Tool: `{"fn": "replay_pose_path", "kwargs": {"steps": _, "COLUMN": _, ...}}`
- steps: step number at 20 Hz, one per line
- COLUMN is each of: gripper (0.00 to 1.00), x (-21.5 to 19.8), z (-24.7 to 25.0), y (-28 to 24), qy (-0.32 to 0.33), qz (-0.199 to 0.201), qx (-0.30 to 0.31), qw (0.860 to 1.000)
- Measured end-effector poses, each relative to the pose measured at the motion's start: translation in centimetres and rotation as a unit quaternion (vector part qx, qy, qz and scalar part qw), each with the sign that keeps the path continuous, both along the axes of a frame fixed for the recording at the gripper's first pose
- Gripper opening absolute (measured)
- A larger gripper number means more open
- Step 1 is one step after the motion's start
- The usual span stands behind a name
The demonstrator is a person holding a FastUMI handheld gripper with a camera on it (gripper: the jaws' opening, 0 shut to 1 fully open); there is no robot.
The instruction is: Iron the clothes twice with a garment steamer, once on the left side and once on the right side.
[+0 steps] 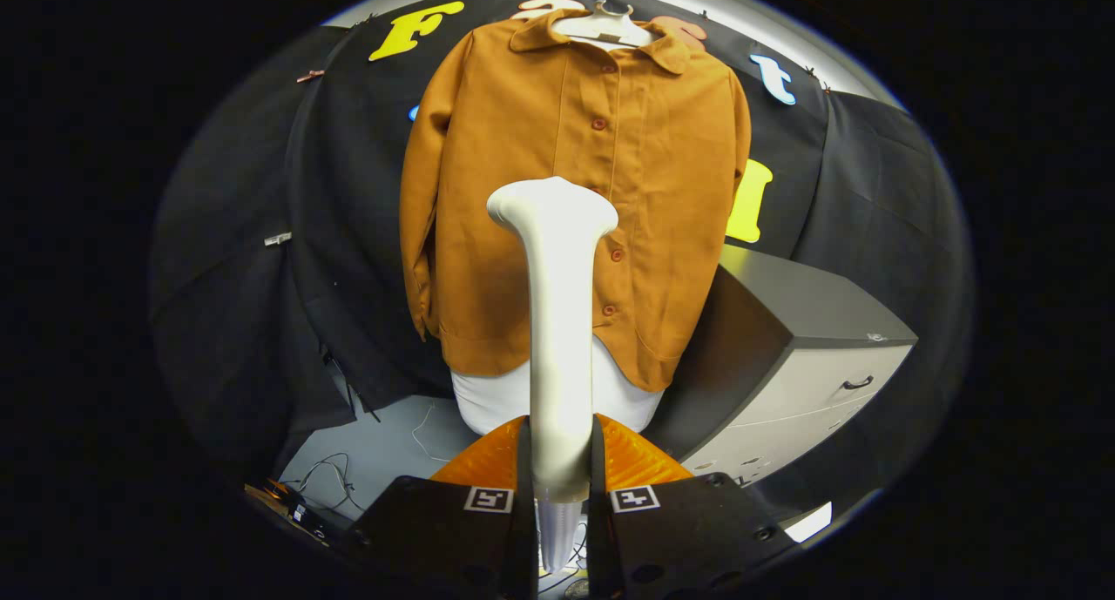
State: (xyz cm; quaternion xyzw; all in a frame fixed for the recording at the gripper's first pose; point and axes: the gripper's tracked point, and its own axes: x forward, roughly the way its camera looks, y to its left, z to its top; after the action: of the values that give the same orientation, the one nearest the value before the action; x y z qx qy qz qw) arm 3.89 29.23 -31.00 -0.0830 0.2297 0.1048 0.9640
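An orange-brown buttoned shirt (575, 208) hangs on a white hanger (603, 27) against the booth's wall, with a white garment (496, 398) showing below its hem. My gripper (559, 465) is shut on the handle of a white garment steamer (557, 321), which stands upright between the fingers. The steamer's flared head (552, 206) sits in front of the shirt's button line, around mid-chest height. I cannot tell whether the head touches the cloth. The steamer's ribbed hose end hangs below the fingers.
A grey cabinet (801, 356) with a dark top and drawer handles stands to the right of the shirt, close to its hem. Cables (327, 482) lie on the pale floor at the lower left. Black cloth covers the wall behind and to both sides.
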Motion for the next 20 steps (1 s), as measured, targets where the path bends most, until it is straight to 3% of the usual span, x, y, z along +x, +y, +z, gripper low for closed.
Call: {"fn": "replay_pose_path", "kwargs": {"steps": 20, "gripper": 0.25, "x": -2.7, "z": 19.2, "y": -10.4, "qy": -0.150, "qz": -0.013, "qx": 0.066, "qw": 0.986}}
